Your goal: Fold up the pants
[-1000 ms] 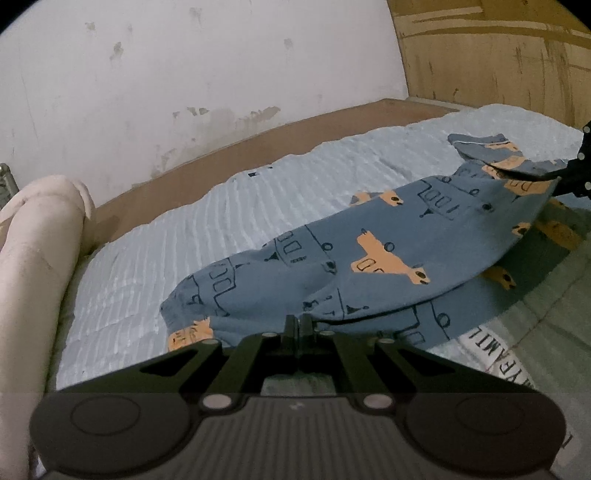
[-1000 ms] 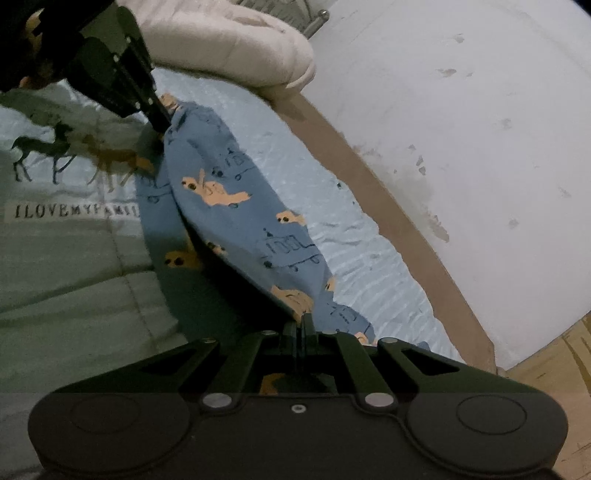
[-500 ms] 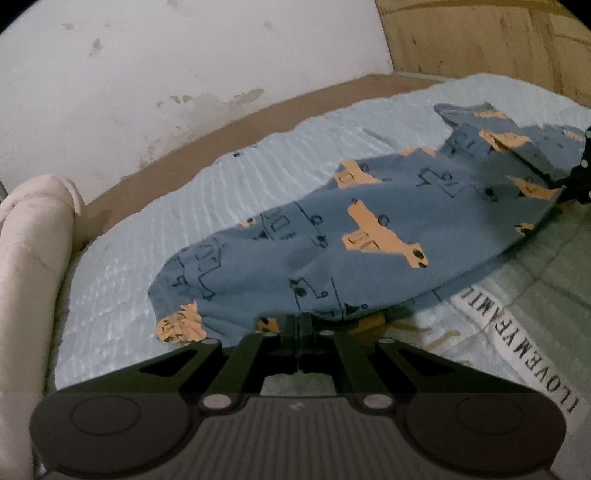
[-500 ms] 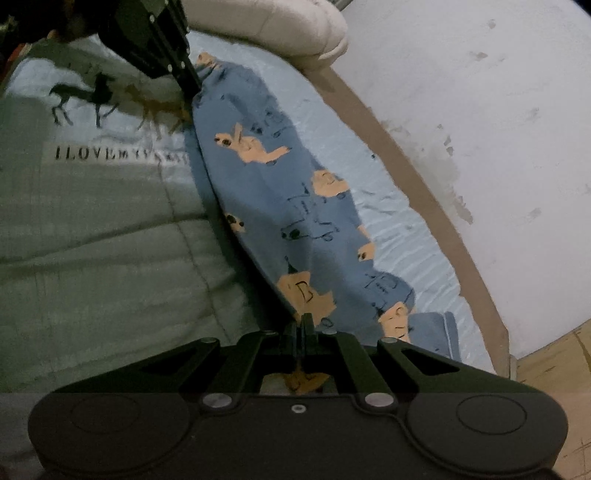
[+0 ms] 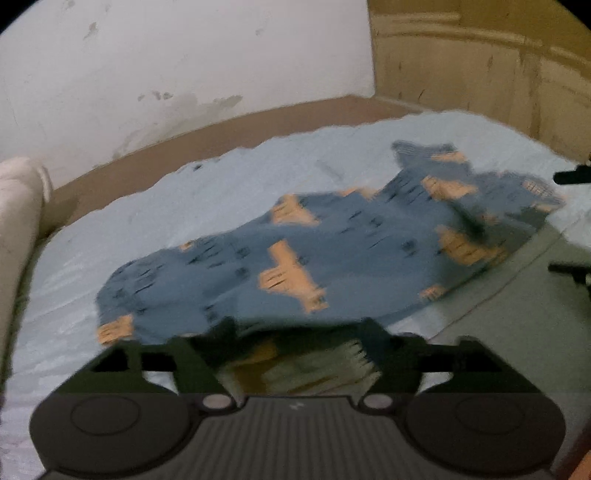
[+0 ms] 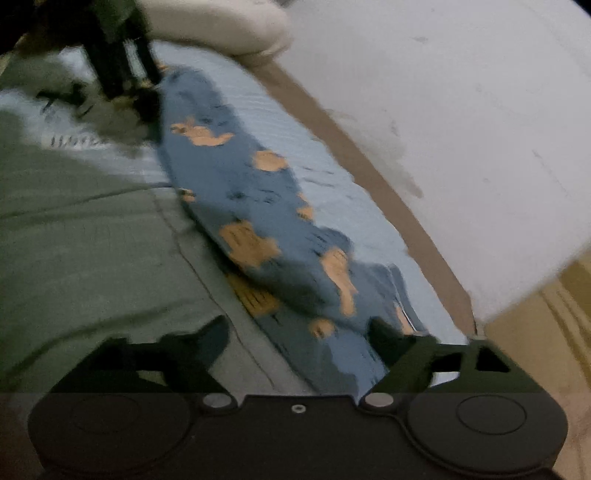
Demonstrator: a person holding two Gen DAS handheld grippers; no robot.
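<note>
The blue pants [image 5: 295, 251] with orange prints lie flat on the bed, stretched out as a long strip [image 6: 236, 192]. My left gripper [image 5: 295, 334] hovers at one end of them. Its jaws are opening, and only the quilt shows between them. My right gripper [image 6: 299, 332] is at the other end with its jaws opening too. The pants' end lies loose between the fingers, and no pad presses on it. Each gripper shows in the other's view: the left gripper [image 6: 122, 74] at the top left, the right gripper [image 5: 554, 223] at the right edge.
A light blue sheet [image 5: 184, 206] covers the bed's far side and a green printed quilt [image 6: 92, 240] the near side. A cream pillow [image 6: 214, 26] lies at the bed's end. Behind run a brown bed frame [image 5: 221, 136], a white wall and a wooden panel [image 5: 480, 74].
Both grippers were shut on the pants' ends and have let go, their jaws now wide apart. The pants have dropped flat onto the bed. Both views are blurred from motion.
</note>
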